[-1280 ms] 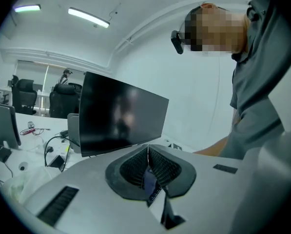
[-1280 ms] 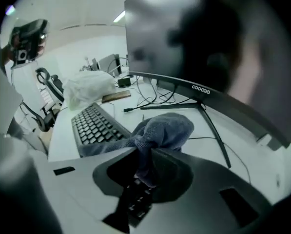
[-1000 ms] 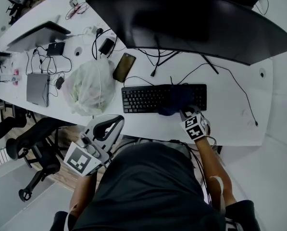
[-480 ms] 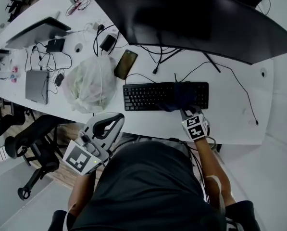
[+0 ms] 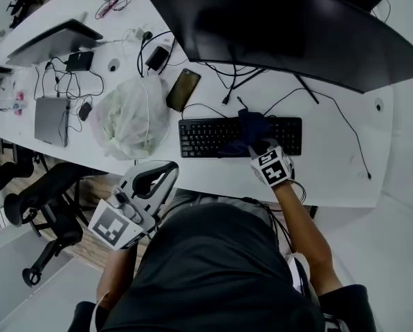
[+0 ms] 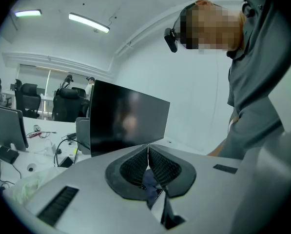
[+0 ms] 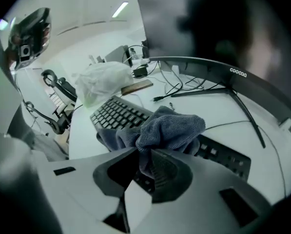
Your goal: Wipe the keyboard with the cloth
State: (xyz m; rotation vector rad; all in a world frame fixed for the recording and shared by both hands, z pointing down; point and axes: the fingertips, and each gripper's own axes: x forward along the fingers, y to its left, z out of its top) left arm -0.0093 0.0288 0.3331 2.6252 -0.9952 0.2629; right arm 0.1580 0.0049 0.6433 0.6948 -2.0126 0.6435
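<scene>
1. White desk [image 5: 331,178] holds a black keyboard [image 5: 206,138].
2. Right gripper [image 7: 144,165] pinches the dark cloth [image 7: 170,126], which lies bunched on the keyboard's middle keys, directly ahead of its jaws.
3. Left gripper [image 6: 147,155], jaws pressed together, hovers off the desk.

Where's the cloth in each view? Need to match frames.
Head view: cloth bunched on the right half of the keyboard, near picture centre.
Left gripper view: not clearly in it; a small bluish patch behind the shut left gripper may be it.
Right gripper view: centre, cloth pinched in the right gripper, draped over the keyboard.
Shared landmark: the dark monitor.
</scene>
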